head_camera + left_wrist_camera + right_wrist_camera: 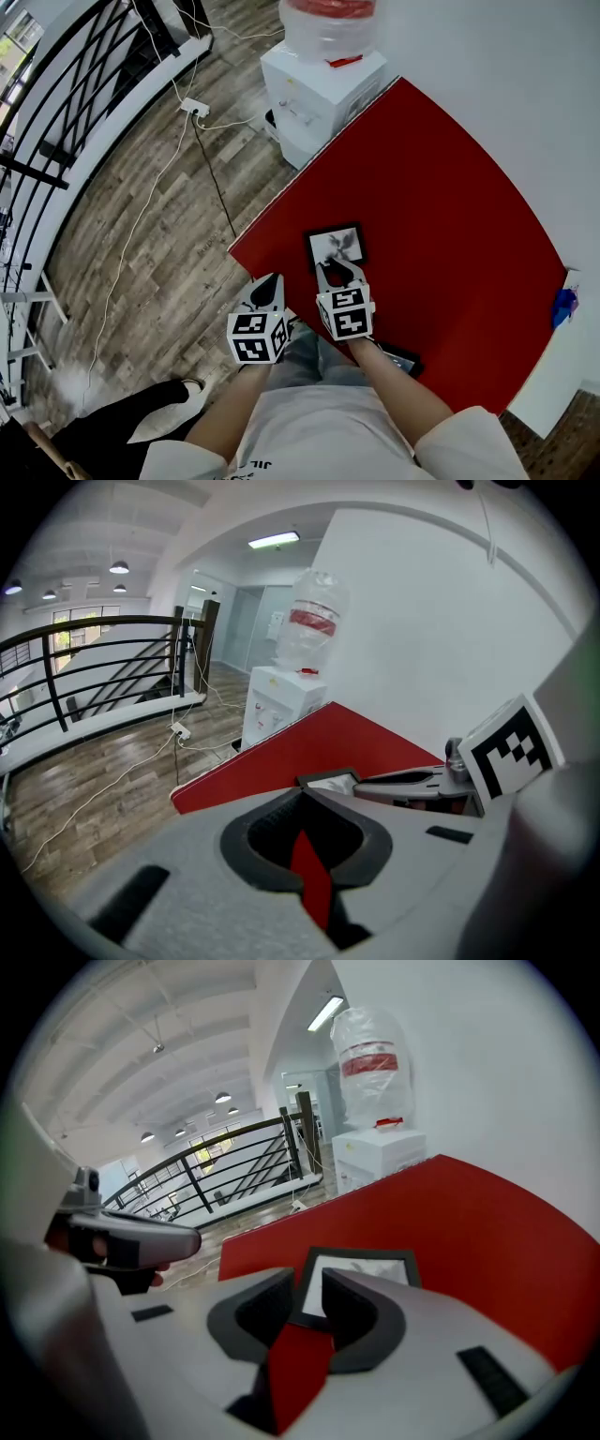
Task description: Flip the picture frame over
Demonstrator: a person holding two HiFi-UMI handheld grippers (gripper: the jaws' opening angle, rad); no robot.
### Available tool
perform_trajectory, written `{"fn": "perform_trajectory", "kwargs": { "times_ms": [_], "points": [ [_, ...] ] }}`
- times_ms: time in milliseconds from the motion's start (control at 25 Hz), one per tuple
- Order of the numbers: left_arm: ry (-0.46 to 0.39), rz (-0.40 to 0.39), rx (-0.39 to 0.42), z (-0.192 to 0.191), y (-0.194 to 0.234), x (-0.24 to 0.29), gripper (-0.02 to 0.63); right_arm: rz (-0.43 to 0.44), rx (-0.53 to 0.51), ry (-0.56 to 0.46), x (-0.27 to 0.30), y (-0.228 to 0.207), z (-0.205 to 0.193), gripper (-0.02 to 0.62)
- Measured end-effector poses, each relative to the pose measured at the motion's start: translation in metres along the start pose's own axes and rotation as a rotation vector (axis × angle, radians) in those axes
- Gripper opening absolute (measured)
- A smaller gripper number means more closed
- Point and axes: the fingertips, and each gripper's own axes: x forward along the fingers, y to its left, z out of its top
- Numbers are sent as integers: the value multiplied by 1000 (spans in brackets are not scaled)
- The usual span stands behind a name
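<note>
A small black picture frame (336, 246) lies flat on the red table (450, 216), its white picture facing up. My right gripper (340, 272) is at the frame's near edge and stands open. In the right gripper view the frame (361, 1274) shows just beyond the right gripper (309, 1283), with its near edge in the gap between the tips and the pads not pressing on it. My left gripper (269, 284) hovers to the left, by the table's near-left edge. The left gripper (305, 794) has its tips together and holds nothing; the frame (333, 782) lies beyond it to the right.
A white water dispenser (323, 66) stands beyond the table's far corner. A small black object (398, 358) lies at the near table edge under my right forearm. Something blue (564, 305) sits off the table's right corner. Cables and a power strip (195, 107) lie on the wooden floor beside a black railing (56, 103).
</note>
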Motion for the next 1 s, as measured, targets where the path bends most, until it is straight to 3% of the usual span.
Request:
{"fn": "perform_trajectory", "kwargs": {
  "times_ms": [280, 560, 880, 1000],
  "points": [
    [26, 22, -28, -14, 19, 4, 5, -49, 14, 70, 35, -2, -14, 130],
    [42, 37, -55, -25, 32, 7, 5, -106, -25, 136, 54, 2, -16, 129],
    [51, 38, -66, -29, 43, 5, 5, -112, -31, 188, 71, 10, -22, 127],
    [53, 35, -68, -29, 45, 7, 5, -131, -40, 203, 75, 7, -24, 100]
  ]
}}
